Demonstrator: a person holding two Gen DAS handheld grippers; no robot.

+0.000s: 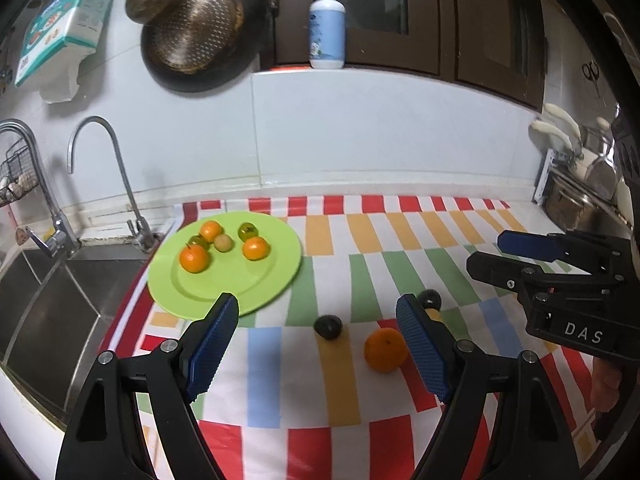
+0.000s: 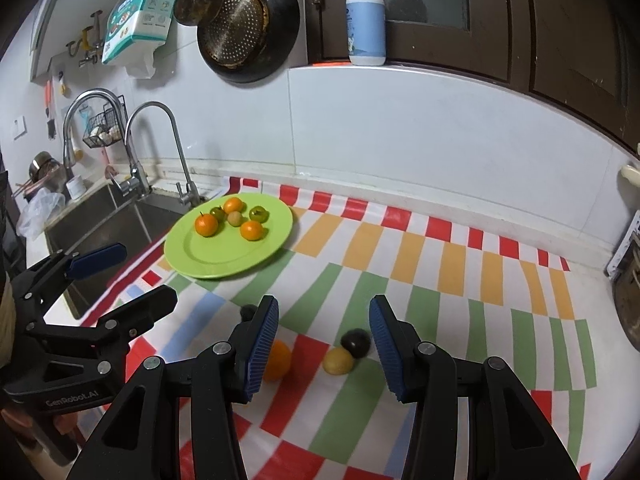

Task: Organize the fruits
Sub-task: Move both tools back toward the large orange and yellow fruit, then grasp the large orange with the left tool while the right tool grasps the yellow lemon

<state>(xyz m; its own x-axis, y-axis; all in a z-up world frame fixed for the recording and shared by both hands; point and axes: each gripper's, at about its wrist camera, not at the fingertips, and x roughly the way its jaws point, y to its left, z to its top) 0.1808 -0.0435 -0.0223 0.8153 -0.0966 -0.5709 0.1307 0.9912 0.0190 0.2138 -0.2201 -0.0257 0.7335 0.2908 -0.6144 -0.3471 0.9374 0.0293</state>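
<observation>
Inspecting the counter: my left gripper (image 1: 318,344) stands with its blue ribbed pads wide apart and nothing between them, hanging above the striped red, orange, green and white tablecloth (image 1: 400,240). My right gripper (image 2: 324,344) is also released, its pads set at a narrower gap, none of them pressing on any fruit.

On the round lime-green plastic plate (image 1: 256,280), near the steel sink (image 1: 60,300), lie three small orange mandarins (image 1: 194,258), two greenish fruits (image 1: 247,231) and one pale yellowish round fruit (image 1: 223,242), all grouped toward the plate's far side.

Four fruits lie loose on the cloth, off the plate. A loose orange mandarin (image 1: 385,350) sits just beside my left gripper's right-hand pad in the left wrist view. A dark green-black round fruit (image 1: 328,326) lies near it, apart from it. In the right wrist view a small yellow round fruit (image 2: 338,361) touches a second dark round fruit (image 2: 356,343); both appear between my right gripper's pads but lie on the cloth beyond them.

A white pump bottle (image 1: 327,32) stands on the ledge above the tiled wall.
</observation>
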